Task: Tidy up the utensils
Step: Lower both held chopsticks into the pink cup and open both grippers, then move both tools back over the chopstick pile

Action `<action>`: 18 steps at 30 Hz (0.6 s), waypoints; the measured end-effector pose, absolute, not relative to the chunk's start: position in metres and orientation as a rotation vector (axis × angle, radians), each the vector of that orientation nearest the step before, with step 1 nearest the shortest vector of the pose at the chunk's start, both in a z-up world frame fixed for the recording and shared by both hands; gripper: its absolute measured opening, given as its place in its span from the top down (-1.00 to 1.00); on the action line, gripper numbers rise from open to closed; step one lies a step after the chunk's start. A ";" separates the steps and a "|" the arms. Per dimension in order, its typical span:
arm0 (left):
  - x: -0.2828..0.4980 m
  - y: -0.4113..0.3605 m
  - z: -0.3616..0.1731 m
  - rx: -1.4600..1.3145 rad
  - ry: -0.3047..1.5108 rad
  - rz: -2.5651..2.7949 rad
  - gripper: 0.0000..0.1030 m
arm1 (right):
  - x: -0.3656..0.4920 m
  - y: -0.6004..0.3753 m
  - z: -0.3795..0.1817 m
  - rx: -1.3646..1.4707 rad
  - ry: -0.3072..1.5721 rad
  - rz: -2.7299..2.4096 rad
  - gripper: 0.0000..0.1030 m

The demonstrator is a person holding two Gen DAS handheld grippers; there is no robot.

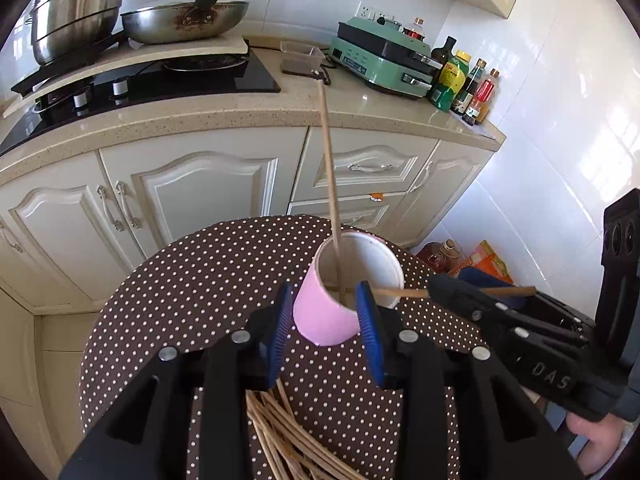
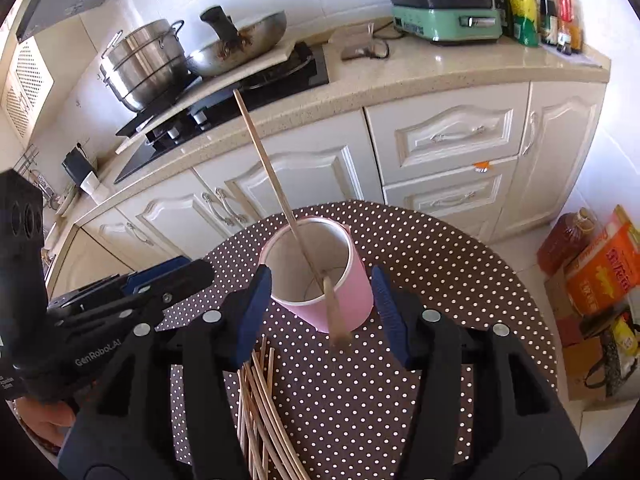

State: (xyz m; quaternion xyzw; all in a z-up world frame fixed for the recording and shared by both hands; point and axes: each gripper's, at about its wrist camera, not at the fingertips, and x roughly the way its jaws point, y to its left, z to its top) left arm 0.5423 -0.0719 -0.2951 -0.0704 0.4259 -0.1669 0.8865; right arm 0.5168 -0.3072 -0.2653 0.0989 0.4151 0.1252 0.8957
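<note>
Just ahead of both tools on the polka-dot counter [image 2: 440,264], the pink cup [image 1: 324,316] holds one upright chopstick [image 1: 330,168], while the left tool [image 1: 326,328] and right tool [image 2: 320,312] stand open, gripping nothing, a second chopstick [image 2: 334,312] loose between the right tool's pads, and the chopstick pile [image 2: 260,420] beneath them.

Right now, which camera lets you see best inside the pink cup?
The right wrist view. It looks down into the pink cup, showing its white inside, the bottom, and two chopsticks: one upright chopstick and one tipped over the near rim. The left wrist view shows the cup more from the side, bottom hidden.
</note>
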 end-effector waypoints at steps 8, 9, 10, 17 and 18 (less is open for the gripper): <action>0.511 -0.044 -0.314 -0.149 0.969 -0.320 0.35 | 0.484 -0.311 -0.261 0.179 0.868 0.234 -0.01; 0.506 -0.041 -0.322 -0.148 0.992 -0.312 0.35 | 0.480 -0.310 -0.263 0.171 0.877 0.232 -0.01; 0.503 -0.039 -0.328 -0.146 1.013 -0.309 0.35 | 0.474 -0.309 -0.268 0.162 0.891 0.232 -0.01; 0.479 -0.041 -0.382 -0.071 1.202 -0.271 0.36 | 0.447 -0.298 -0.295 0.131 0.983 0.249 -0.01; 0.476 -0.042 -0.388 -0.057 1.215 -0.266 0.35 | 0.444 -0.296 -0.300 0.123 0.997 0.251 -0.01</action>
